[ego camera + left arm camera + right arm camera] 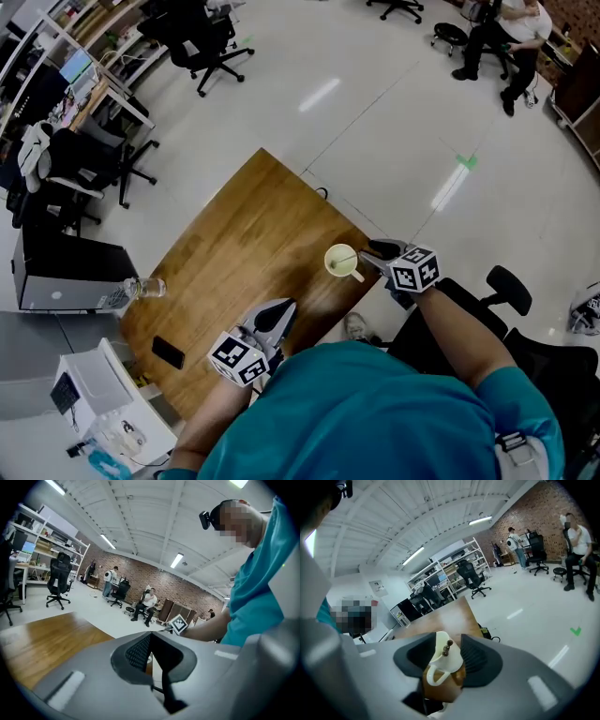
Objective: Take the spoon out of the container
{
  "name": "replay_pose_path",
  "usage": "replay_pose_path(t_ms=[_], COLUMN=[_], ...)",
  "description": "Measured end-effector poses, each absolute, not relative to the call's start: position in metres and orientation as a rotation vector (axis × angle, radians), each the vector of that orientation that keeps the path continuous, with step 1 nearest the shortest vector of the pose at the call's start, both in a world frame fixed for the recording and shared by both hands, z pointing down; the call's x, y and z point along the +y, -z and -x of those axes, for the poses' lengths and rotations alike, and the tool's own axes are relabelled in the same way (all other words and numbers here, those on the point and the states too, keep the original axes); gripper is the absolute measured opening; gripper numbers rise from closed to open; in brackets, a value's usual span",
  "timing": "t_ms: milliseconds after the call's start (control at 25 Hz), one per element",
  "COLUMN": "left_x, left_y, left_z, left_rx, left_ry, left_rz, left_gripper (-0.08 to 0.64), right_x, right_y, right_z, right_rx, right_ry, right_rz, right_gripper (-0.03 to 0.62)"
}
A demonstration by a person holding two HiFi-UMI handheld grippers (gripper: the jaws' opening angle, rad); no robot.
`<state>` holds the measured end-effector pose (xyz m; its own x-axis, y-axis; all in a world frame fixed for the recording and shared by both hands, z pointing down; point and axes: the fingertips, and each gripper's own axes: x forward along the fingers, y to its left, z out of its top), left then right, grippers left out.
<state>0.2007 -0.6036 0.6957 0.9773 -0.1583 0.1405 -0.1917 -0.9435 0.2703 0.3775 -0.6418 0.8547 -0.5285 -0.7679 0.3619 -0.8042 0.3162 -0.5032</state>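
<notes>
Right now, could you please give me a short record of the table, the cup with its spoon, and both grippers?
table: wooden
cup: cream, upright near the table's edge, its handle toward the right gripper
spoon: in the cup, its handle sticking up above the rim
right gripper: fingers apart, cup framed between them; contact cannot be told
left gripper: fingers together, nothing held
other items: clear bottle at the table's left edge; black phone lying flat near the left gripper
</notes>
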Motion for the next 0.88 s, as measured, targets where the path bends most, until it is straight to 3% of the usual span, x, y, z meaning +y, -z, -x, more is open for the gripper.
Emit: replay_pose_path(t_ms=[360,760,880], left_x=[-0.64,-0.654,-0.649], left_y=[-0.737,-0.74,-0.742], left_z=[-0.229,-0.234,-0.233], left_rx=[-0.133,-0.1,-0.105], left_ry=[-0.234,-0.231,-0.246], left_rz=[-2.781,-2.765,-2.773], left_gripper=[-0.003,-0.003,-0.003], right_x=[-0.667,-0.692,-0.691], right_y=[-0.889,-0.88,-0.883], right_z=[-0.371,-0.361,-0.364], right_rx=[-2.435,-2.494,-2.492], right_ry=[-1.209,-1.214,-1.202], right_rz=[-1.481,-1.486,-1.495], right_gripper=[0.153,0.133,0.078])
